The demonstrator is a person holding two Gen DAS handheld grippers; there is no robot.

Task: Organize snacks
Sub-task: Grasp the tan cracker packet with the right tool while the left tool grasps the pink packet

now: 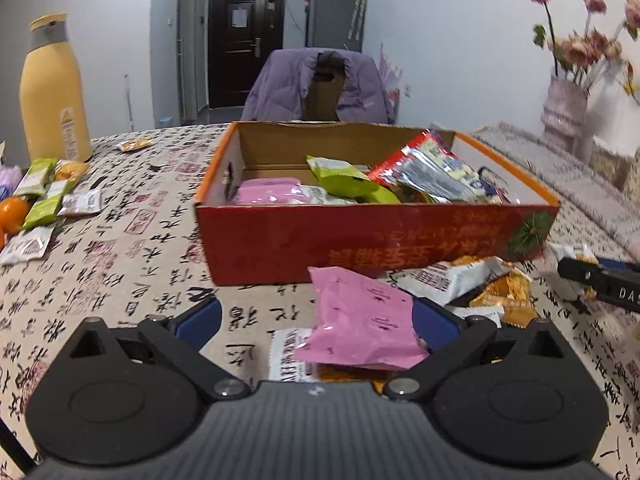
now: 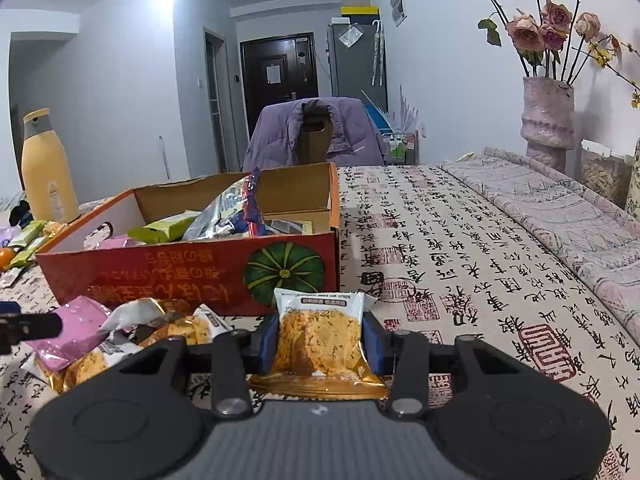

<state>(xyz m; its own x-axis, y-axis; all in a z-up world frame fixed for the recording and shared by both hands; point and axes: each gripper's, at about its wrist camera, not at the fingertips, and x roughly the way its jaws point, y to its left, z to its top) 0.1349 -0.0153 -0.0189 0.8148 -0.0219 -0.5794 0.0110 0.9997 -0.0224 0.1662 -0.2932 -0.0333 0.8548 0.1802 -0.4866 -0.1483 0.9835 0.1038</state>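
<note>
Box point(image 1: 376, 236): one, red cardboard with orange rim, centre of the left-wrist view, on the patterned tablecloth point(image 2: 460, 248). Inside it: one pink packet point(image 1: 268, 192), one green packet point(image 1: 344, 178), one red-and-silver bag point(image 1: 432, 172); anything beneath them is hidden.

Loose snacks in front of the box, lower centre of the left-wrist view: one pink packet point(image 1: 360, 320) on top, several white-and-orange cracker packets point(image 1: 460, 280) overlapping under and beside it; exact count cannot be told.

Left edge of the same view: two green bars point(image 1: 44, 204), two white sachets point(image 1: 80, 202), an orange fruit point(image 1: 14, 210) partly cut off, one yellow bottle point(image 1: 52, 92).

Vase with flowers point(image 2: 548, 116): one, upper right. Chair with purple jacket point(image 2: 316, 136): one, behind the table.

Left gripper point(image 1: 316, 320): jaws spread wide; the loose pink packet lies between them, against the right-hand pad, not squeezed.

Right gripper point(image 2: 320, 344): clenched on one cracker packet point(image 2: 320, 340), lower centre of the right-wrist view, pads pressing both its sides, just in front of the box.
</note>
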